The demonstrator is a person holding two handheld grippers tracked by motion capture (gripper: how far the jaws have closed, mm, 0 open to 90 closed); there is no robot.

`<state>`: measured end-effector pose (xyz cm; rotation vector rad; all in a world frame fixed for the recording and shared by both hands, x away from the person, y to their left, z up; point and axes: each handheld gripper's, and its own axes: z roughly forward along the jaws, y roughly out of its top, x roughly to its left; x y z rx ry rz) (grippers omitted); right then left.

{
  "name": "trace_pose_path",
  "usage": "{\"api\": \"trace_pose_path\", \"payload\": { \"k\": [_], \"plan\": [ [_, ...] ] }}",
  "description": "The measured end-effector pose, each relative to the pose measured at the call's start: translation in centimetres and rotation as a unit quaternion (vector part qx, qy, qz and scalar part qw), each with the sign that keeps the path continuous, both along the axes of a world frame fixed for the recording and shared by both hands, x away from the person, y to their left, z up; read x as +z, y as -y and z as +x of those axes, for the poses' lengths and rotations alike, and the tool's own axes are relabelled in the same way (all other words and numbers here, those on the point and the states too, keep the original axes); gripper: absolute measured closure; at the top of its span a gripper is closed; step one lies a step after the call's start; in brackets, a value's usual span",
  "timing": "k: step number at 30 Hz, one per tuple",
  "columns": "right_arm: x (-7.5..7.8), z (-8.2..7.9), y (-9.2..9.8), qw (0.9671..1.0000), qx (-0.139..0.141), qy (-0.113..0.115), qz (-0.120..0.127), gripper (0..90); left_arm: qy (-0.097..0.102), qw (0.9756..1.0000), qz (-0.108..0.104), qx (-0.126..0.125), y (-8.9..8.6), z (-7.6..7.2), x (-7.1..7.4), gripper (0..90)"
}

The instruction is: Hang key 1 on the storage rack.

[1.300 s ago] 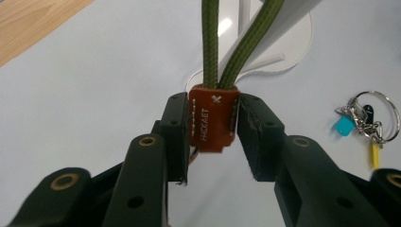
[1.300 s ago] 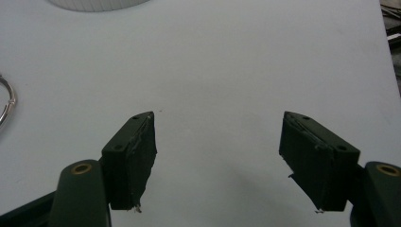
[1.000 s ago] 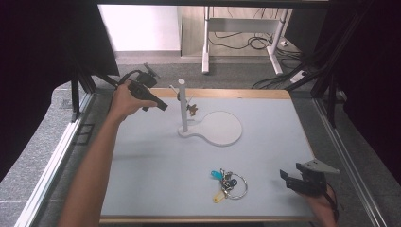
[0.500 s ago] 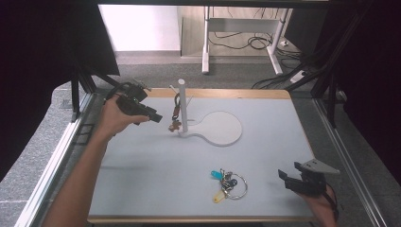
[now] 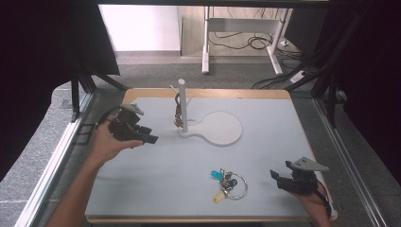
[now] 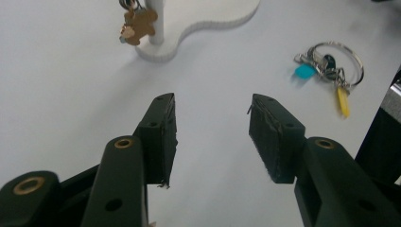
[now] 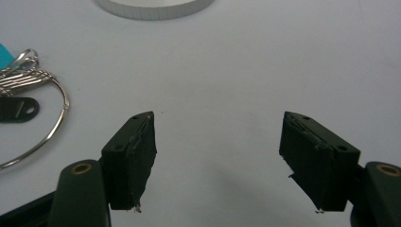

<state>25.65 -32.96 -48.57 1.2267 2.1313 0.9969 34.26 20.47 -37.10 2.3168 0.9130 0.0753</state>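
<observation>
A white stand (image 5: 220, 127) with an upright post (image 5: 182, 101) stands at the middle back of the table. A keychain with a brown bear charm (image 5: 178, 119) (image 6: 137, 23) hangs from a peg on the post. My left gripper (image 5: 151, 138) (image 6: 213, 106) hovers left of the stand. Its jaws have just been opening and are open, with nothing between them. A key ring (image 5: 228, 183) (image 6: 328, 64) (image 7: 23, 109) with blue, yellow and black tags lies near the front. To its right my right gripper (image 5: 275, 177) (image 7: 217, 127) rests open and empty.
The grey table top (image 5: 283, 127) has a wooden rim and metal rails along both sides. Black frame struts rise at the back corners. A desk leg and cables lie on the floor beyond the far edge.
My left gripper has drawn back from the post toward the left and front and has opened, leaving the bear keychain hanging on the peg. The right gripper has stayed put.
</observation>
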Motion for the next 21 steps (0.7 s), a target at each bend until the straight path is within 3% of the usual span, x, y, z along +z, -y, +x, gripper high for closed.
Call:
{"api": "trace_pose_path", "payload": {
  "k": [10, 17, 21],
  "plan": [
    [0.2, -0.4, -2.1, 0.9992, 0.035, -0.002, -0.016, 28.5, 0.002, 0.9998, -0.011, 0.015, -0.6, -3.7, -3.5, 49.6],
    [1.4, -0.7, -3.1, 0.9968, 0.077, 0.000, -0.019, 36.0, -0.009, 0.9998, -0.003, 0.016, -1.0, -4.6, -5.7, 49.9],
    [2.6, -0.4, -3.7, 0.9928, 0.115, -0.011, -0.034, 39.4, -0.007, 0.9999, 0.002, 0.008, -0.7, -4.8, -6.1, 49.4]
  ]
}}
